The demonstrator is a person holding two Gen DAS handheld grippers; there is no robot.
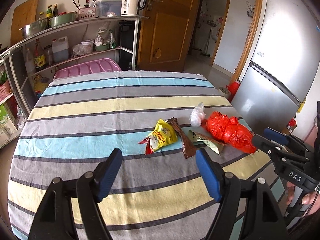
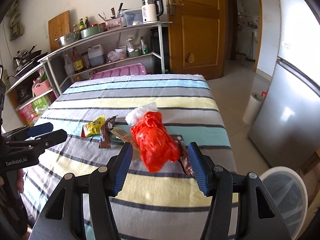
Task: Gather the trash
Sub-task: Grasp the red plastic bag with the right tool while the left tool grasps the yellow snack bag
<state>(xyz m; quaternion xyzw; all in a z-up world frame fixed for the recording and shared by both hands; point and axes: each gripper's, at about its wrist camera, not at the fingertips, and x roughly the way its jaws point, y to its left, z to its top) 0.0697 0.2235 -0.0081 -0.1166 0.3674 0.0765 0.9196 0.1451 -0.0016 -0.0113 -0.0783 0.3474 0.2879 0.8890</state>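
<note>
A crumpled red plastic bag (image 2: 156,140) lies on the striped tablecloth (image 2: 160,190), with a clear plastic bag (image 2: 140,113) behind it. My right gripper (image 2: 160,152) is open, its blue pads on either side of the red bag's near end. Left of the bag lie a yellow snack wrapper (image 2: 94,128), a brown wrapper (image 2: 106,136) and a pale green wrapper (image 2: 120,133). My left gripper (image 1: 158,158) is open and empty above the cloth, just short of the yellow wrapper (image 1: 163,137) and brown wrapper (image 1: 184,140). The red bag also shows in the left wrist view (image 1: 230,132).
A white bin with a liner (image 2: 284,196) stands on the floor at the table's right front corner. A silver fridge (image 2: 290,100) is to the right, with a paper roll (image 2: 253,108) beside it. Kitchen shelves (image 2: 100,46) stand behind the table on the left.
</note>
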